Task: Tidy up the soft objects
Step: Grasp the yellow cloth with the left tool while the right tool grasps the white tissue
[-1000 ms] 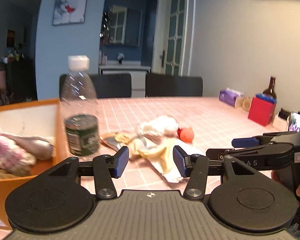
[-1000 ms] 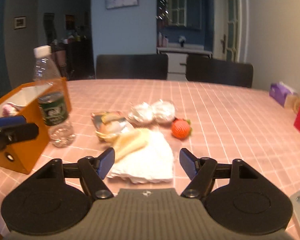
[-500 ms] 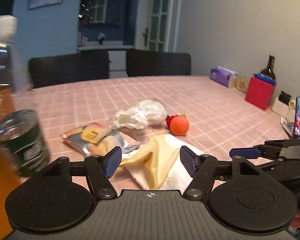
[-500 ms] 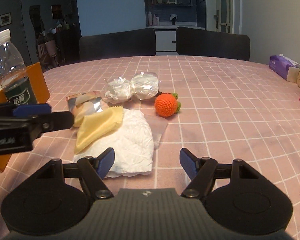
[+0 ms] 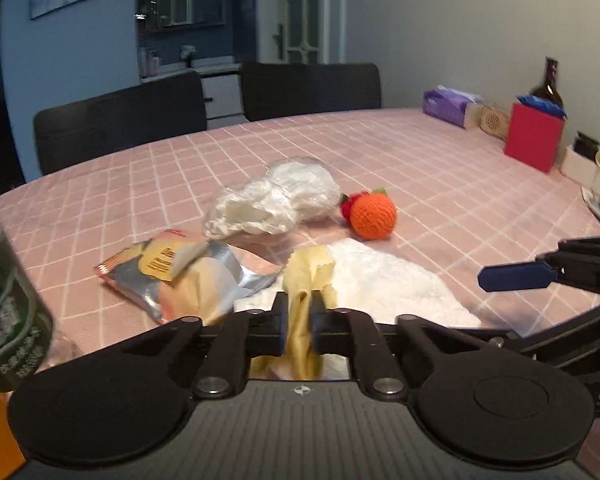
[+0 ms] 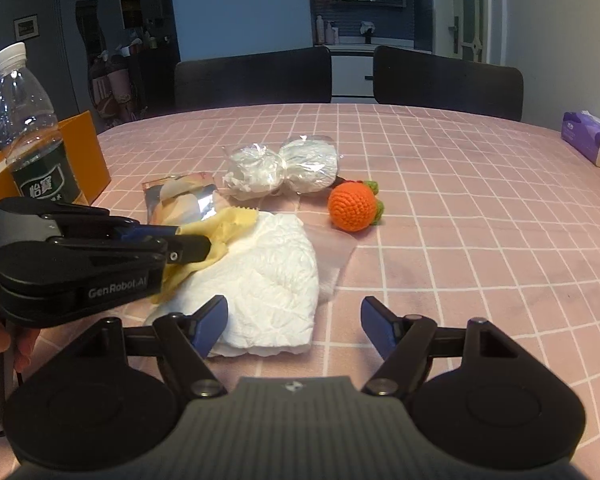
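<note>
My left gripper [image 5: 300, 320] is shut on a yellow cloth [image 5: 306, 280], which lies partly over a white crumpled cloth [image 5: 384, 280]. In the right wrist view the left gripper [image 6: 196, 246] pinches the yellow cloth [image 6: 228, 224] at the white cloth's [image 6: 268, 280] left edge. My right gripper [image 6: 294, 324] is open and empty, just in front of the white cloth. An orange crocheted ball [image 6: 352, 206] [image 5: 373, 216] and a clear-wrapped white bundle [image 6: 284, 168] [image 5: 276, 200] lie behind.
A silver snack packet [image 6: 180, 200] [image 5: 172, 276] lies left of the cloths. A water bottle [image 6: 32, 132] stands before an orange box [image 6: 86, 152] at the left. A purple tissue pack [image 6: 584, 134], a red box [image 5: 534, 136] and a brown bottle [image 5: 548, 84] stand at the right. Two chairs stand behind the table.
My left gripper moved forward onto the yellow cloth and shut on it. My right gripper came a little closer to the white cloth and stayed open.
</note>
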{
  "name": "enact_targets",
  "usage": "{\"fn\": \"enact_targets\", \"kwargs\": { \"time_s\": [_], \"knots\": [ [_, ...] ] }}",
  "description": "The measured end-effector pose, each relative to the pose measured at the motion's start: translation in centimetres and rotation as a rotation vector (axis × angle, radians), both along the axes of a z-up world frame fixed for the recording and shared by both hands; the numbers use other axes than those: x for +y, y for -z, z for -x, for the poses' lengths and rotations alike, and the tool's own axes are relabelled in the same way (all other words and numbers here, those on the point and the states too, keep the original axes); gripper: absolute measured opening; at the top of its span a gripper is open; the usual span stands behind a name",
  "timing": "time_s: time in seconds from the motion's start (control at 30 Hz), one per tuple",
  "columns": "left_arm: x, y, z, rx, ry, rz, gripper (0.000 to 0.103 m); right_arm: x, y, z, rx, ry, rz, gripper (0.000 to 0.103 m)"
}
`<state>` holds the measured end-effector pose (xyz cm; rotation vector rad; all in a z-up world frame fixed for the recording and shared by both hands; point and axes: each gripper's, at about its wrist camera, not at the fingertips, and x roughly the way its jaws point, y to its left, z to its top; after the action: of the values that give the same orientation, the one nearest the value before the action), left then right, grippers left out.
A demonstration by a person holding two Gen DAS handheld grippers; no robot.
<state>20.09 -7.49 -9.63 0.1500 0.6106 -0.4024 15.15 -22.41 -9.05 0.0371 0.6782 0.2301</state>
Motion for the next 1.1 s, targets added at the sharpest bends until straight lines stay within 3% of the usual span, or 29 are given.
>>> {"fn": "enact_targets", "kwargs": {
  "time_s": [0.1, 0.23, 0.47, 0.5, 0.57, 0.6, 0.63, 0.7, 0.77, 0.87, 1.1],
  "knots": [
    [0.9, -1.5, 0.9, -0.045, -0.043, 0.036, 0.009, 0.5, -0.4, -0.2, -0.009, -0.024, -0.023, 0.088],
    [1.4, -2.4, 2.3, -0.083, -0.127, -0.056, 0.009, 2.1, -0.3, -1.0, -0.010, -0.064, -0.010, 0.100],
    [3.4, -1.2, 3.7, -0.010, -0.192, -0.049, 0.009, 4.5, 1.3, -2.5, 0.026, -0.075, 0.055, 0.099],
    [3.6, -1.0, 4.0, -0.003, -0.194, -0.047, 0.009, 4.7, 1.4, -2.4, 0.019, -0.076, 0.073, 0.097],
    [3.8, -0.7, 4.3, 0.012, -0.196, -0.038, 0.009, 5.2, 1.4, -1.9, -0.004, -0.066, 0.123, 0.080],
    [4.0, -0.6, 4.5, 0.019, -0.198, -0.031, 0.009, 5.5, 1.4, -1.7, -0.010, -0.072, 0.147, 0.076],
    [4.1, -0.5, 4.7, 0.023, -0.198, -0.024, 0.009, 5.8, 1.6, -1.5, -0.005, -0.092, 0.157, 0.065],
    [4.2, -0.3, 4.9, 0.029, -0.197, -0.016, 0.009, 6.2, 1.7, -1.1, -0.017, -0.098, 0.173, 0.058],
    [4.3, -0.3, 5.3, 0.028, -0.197, -0.011, 0.009, 6.5, 1.6, -0.7, -0.036, -0.097, 0.200, 0.040],
    [4.6, -0.5, 5.8, 0.027, -0.199, 0.001, 0.010, 6.9, 1.1, 0.2, -0.073, -0.086, 0.242, 0.021],
    [5.5, -1.3, 7.3, 0.014, -0.213, 0.029, 0.010, 6.2, -2.3, 2.7, -0.154, -0.060, 0.202, 0.017]
  ]
}}
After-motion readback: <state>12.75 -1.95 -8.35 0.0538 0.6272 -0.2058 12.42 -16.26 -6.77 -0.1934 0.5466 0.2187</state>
